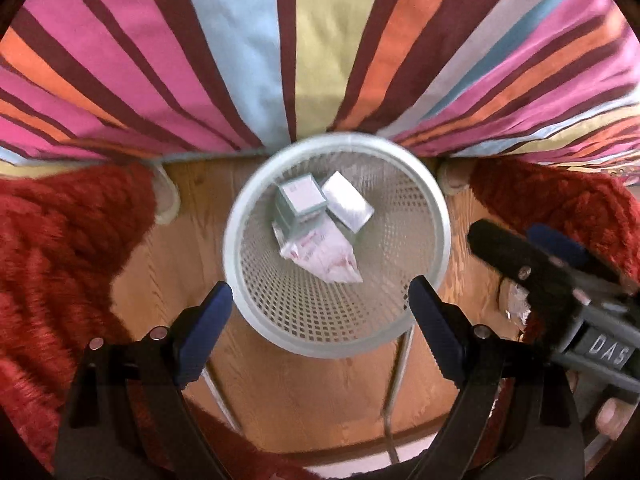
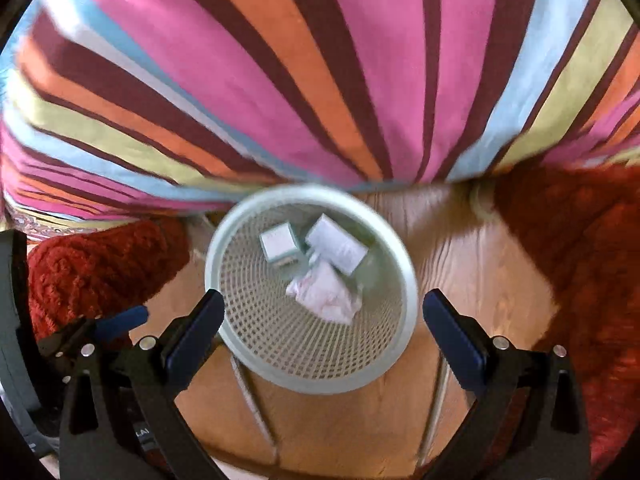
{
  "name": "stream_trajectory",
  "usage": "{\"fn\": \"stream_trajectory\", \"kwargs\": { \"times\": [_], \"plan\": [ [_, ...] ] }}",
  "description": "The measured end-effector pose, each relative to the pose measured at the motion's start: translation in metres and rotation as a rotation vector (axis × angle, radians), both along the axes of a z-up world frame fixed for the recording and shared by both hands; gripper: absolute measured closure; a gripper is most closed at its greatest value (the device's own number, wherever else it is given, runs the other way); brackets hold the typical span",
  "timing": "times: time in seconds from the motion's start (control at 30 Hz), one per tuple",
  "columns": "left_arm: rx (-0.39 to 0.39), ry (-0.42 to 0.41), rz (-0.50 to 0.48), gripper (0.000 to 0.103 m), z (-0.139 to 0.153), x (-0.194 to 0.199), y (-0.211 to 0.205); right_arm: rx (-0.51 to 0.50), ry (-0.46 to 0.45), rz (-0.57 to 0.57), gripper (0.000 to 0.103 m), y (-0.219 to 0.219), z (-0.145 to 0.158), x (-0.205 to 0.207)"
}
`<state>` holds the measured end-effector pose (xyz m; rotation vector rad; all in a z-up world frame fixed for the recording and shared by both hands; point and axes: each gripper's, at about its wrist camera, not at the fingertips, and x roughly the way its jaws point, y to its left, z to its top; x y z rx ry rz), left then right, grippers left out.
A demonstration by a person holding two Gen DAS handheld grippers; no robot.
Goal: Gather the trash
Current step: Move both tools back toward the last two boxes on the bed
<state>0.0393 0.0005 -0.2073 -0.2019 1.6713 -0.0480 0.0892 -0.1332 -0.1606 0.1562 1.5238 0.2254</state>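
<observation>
Both grippers hang above the mesh wastebasket (image 1: 338, 244), each spread wide with nothing between the pads: left gripper (image 1: 320, 308), right gripper (image 2: 320, 316). The trash lies at the bottom of the basket, centre of both views: a teal-edged box (image 1: 301, 203), a flat white box (image 1: 347, 205) touching it on the right, and a crumpled white-and-pink wrapper (image 1: 320, 254) below them. Judgement: these three pieces are collected. One possible straggler is a crinkled, shiny scrap (image 1: 516, 304) at right of the left-wrist view, on the floor just behind the right gripper's body; too small to identify. Risks: the basket looks light and stands on smooth wooden floor (image 1: 312, 392), so a finger clipping the rim could tip or slide it and spill the contents. The two tools sit near each other at the right edge of the left view, so a reach for the scrap could knock them together. Surroundings: a striped cover (image 1: 240, 40) overhangs the upper half of both frames, touching the basket's far rim; red shaggy rug (image 1: 60, 240) flanks the floor on both sides and could snag a fingertip. Frames are motion-blurred.
</observation>
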Motion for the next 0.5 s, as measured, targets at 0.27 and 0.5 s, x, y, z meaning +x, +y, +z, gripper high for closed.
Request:
{"fn": "stream_trajectory", "kwargs": {
  "times": [0.27, 0.5],
  "plan": [
    [0.031, -0.324, -0.02, 0.016, 0.098, -0.003, 0.008, 0.009, -0.401, 0.032, 0.008, -0.008, 0.1, 0.004],
    [0.122, -0.569, 0.001, 0.016, 0.164, 0.021, 0.017, 0.022, -0.623, 0.019, 0.008, -0.014, 0.155, 0.019]
  ]
}}
